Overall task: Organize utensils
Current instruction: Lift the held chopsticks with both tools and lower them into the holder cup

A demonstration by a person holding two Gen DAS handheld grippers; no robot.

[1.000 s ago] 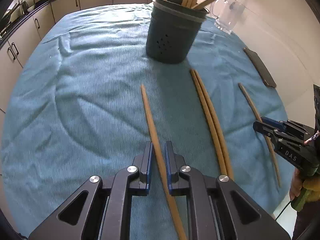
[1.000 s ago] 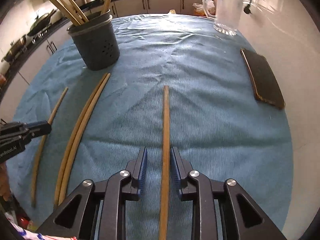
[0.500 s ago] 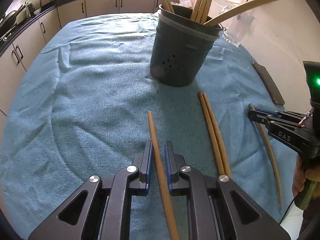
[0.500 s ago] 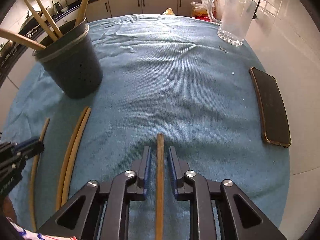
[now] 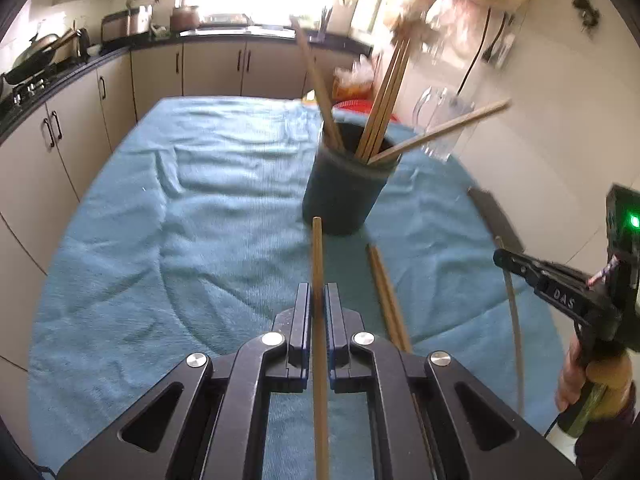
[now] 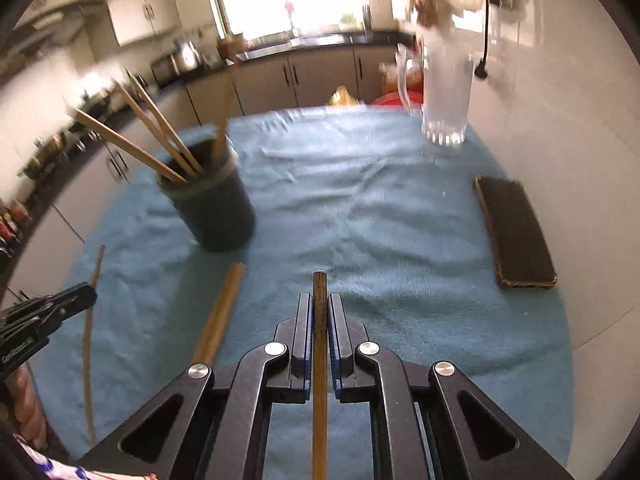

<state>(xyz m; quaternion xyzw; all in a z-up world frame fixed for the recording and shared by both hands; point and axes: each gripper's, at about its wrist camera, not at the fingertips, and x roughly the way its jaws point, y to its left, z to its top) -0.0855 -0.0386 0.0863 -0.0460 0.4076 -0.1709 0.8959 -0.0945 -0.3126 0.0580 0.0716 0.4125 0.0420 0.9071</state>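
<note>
My left gripper (image 5: pixel 318 294) has a wooden chopstick (image 5: pixel 317 256) between its jaws, which are still closing tight; the pads press on it and it hangs above the blue cloth (image 5: pixel 200 220). My right gripper (image 6: pixel 319 304) is shut on another chopstick (image 6: pixel 319 284), also off the cloth. A dark round holder (image 5: pixel 346 196) (image 6: pixel 212 208) stands ahead with several chopsticks leaning in it. Two more chopsticks (image 5: pixel 386 292) (image 6: pixel 220 312) lie side by side between the grippers. Each gripper shows in the other's view, the right (image 5: pixel 504 259) and the left (image 6: pixel 86 294).
A dark flat case (image 6: pixel 516 232) (image 5: pixel 492 212) lies near the table's right edge. A clear glass mug (image 6: pixel 444 96) stands at the far right corner. Kitchen cabinets and a worktop run along the left and back. A hand (image 5: pixel 572 376) grips the right tool's handle.
Both grippers have risen and tipped up, carrying their chopsticks off the cloth. The right jaws, apart a second ago, have closed on their chopstick. The holder looks nearer in both views.
</note>
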